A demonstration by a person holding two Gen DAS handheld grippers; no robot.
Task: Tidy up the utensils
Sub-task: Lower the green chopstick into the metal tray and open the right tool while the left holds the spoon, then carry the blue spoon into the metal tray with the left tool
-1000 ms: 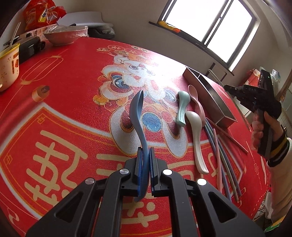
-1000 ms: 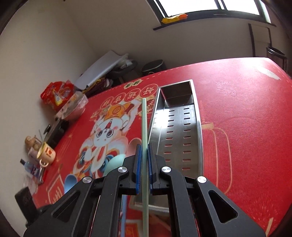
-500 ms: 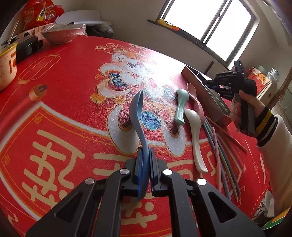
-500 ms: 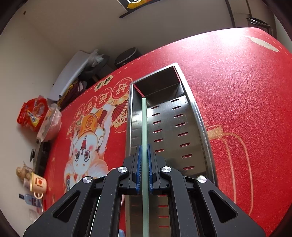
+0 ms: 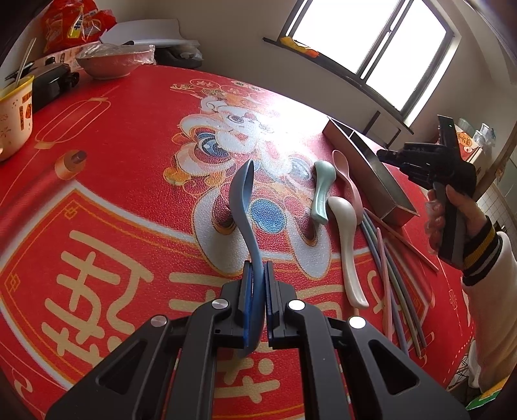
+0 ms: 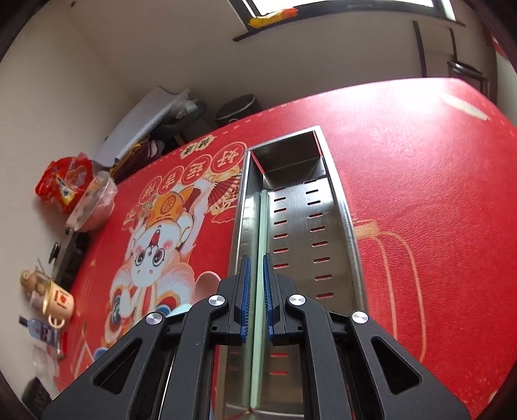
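Observation:
My left gripper [image 5: 257, 268] is shut on the handle of a blue spoon [image 5: 244, 200], held above the red tablecloth. A green spoon [image 5: 321, 194], a pink spoon [image 5: 347, 176], a white spoon [image 5: 345, 242] and several chopsticks [image 5: 387, 268] lie on the cloth to its right. My right gripper [image 6: 256, 268] hangs over the steel tray [image 6: 342, 206], its jaws slightly parted. A pale green chopstick [image 6: 262, 232] lies in the tray along its left wall, between the pads without clear contact. The right gripper [image 5: 423, 161] and the tray [image 5: 384, 190] also show in the left wrist view.
A yellow cup [image 5: 14, 119], a bowl [image 5: 111, 61], snack bags [image 5: 71, 26] and a black device [image 5: 53, 85] crowd the table's far left. A mug [image 6: 59, 300] and a bottle [image 6: 40, 331] stand at the left edge in the right wrist view.
My right gripper moved over the tray, lowered the green chopstick into it and opened its jaws a little. My left gripper kept hold of the blue spoon and barely moved.

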